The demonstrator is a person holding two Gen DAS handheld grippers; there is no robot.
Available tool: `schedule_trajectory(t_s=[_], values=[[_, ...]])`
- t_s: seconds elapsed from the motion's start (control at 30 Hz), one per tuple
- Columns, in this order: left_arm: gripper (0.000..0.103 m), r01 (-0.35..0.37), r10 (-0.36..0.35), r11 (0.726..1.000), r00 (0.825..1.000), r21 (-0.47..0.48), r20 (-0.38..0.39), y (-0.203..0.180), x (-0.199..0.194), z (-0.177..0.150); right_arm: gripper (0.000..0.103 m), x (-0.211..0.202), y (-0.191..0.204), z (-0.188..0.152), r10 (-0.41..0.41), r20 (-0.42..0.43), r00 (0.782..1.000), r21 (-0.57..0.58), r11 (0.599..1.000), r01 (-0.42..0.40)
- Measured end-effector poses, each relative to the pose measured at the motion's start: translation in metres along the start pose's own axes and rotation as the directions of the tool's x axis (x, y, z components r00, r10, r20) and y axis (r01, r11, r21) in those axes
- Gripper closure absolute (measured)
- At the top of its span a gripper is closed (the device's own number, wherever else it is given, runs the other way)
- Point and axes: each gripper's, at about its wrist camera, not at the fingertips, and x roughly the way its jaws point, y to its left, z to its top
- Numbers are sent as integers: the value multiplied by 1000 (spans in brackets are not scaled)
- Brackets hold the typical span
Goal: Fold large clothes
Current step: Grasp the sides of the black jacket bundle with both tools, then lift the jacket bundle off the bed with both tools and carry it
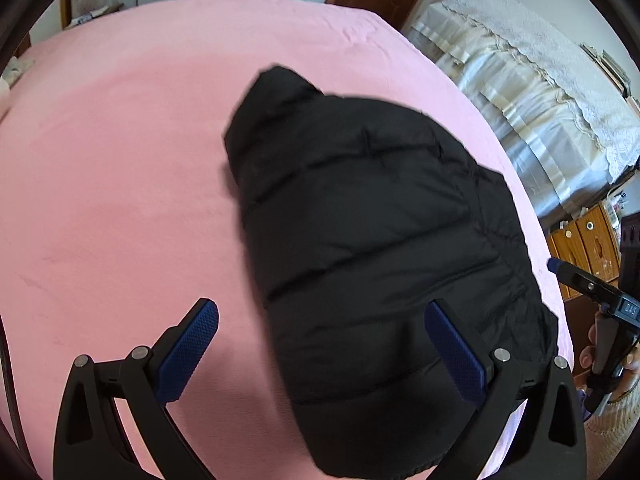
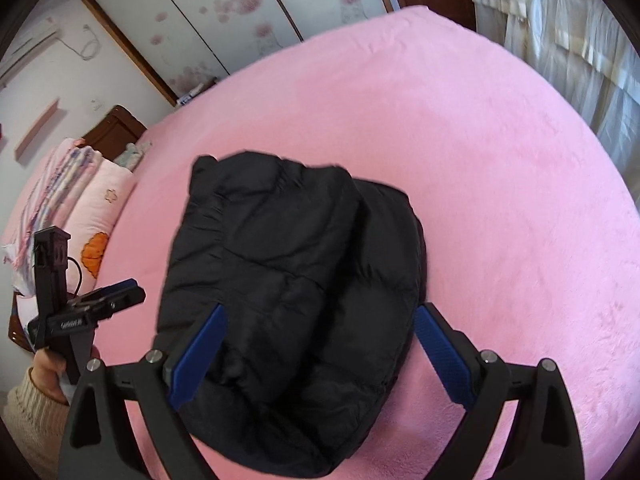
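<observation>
**Jacket folded on the pink bed, both grippers released above it**

The jacket (image 1: 360, 248), a black quilted puffer, lies folded into a compact bundle on the pink bedspread (image 1: 112, 184). In the right wrist view one padded layer lies doubled over another, its edge running down the bundle a little right of the middle, and a small peak of fabric sticks up at the far left corner. The bundle sits toward the near side of the bed, with bare pink cloth around its far, left and right sides.

The left gripper (image 1: 322, 344) is spread wide and holds nothing. Its right blue pad (image 1: 456, 352) shows in front of the near end of the jacket, its left one in front of bare bedspread; whether either touches the fabric cannot be told. The right gripper (image 2: 320, 356) is also spread wide and empty, its fingers framing the near part of the jacket, one on each side.

Each camera catches the other tool at its edge: the right one at the far right of the left view, the left one at the far left of the right view, held by a hand (image 2: 48, 376) in a cream knitted cuff.

Pillows (image 2: 96, 216) lie at the left end of the bed. A wardrobe with flower-patterned doors (image 2: 248, 12) stands beyond it, and pale curtains (image 2: 560, 40) hang to the right.
</observation>
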Motion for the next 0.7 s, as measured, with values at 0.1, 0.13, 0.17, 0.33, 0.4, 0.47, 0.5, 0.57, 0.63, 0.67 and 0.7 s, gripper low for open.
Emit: schedule_trajectory(t_s=[0.1, 0.13, 0.17, 0.33, 0.4, 0.47, 0.5, 0.57, 0.63, 0.67, 0.7], values=[[1, 23, -24, 1000, 1000, -11, -21, -2, 15, -4, 8, 13, 9, 1, -23, -21, 1000, -17, 1000, 23], [1, 28, -28, 1000, 999, -12, -26, -3, 19, -4, 8, 17, 12, 1, -41, -24, 999, -24, 999, 40], [1, 33, -34, 999, 999, -12, -30, -4, 23, -4, 8, 20, 14, 2, -47, -34, 998, -28, 999, 46], [1, 65, -66, 998, 997, -11, -39, -11, 38, -4, 8, 41, 11, 3, -88, -97, 991, -36, 996, 85], [1, 74, -74, 997, 996, -8, -46, -15, 44, -4, 7, 50, 2, 2, -92, -124, 988, -14, 996, 91], [1, 74, -74, 997, 996, 4, -49, -18, 48, -4, 0, 57, -10, 0, -84, -151, 985, 19, 996, 88], [1, 75, -74, 997, 996, 10, -50, -19, 51, -5, 0, 60, -16, -1, -70, -162, 984, 36, 996, 77], [1, 76, -75, 997, 996, 21, -51, -22, 54, -4, 0, 66, -30, -5, -21, -189, 982, 89, 995, 38], [1, 77, -76, 997, 996, 29, -51, -25, 56, -4, 0, 73, -41, -9, 39, -208, 977, 138, 990, -10], [1, 78, -76, 996, 996, 31, -52, -24, 57, -5, 0, 77, -46, -11, 66, -215, 974, 159, 987, -32], [1, 78, -76, 996, 996, 31, -52, -25, 58, -5, 0, 81, -50, -13, 90, -221, 971, 177, 983, -51]])
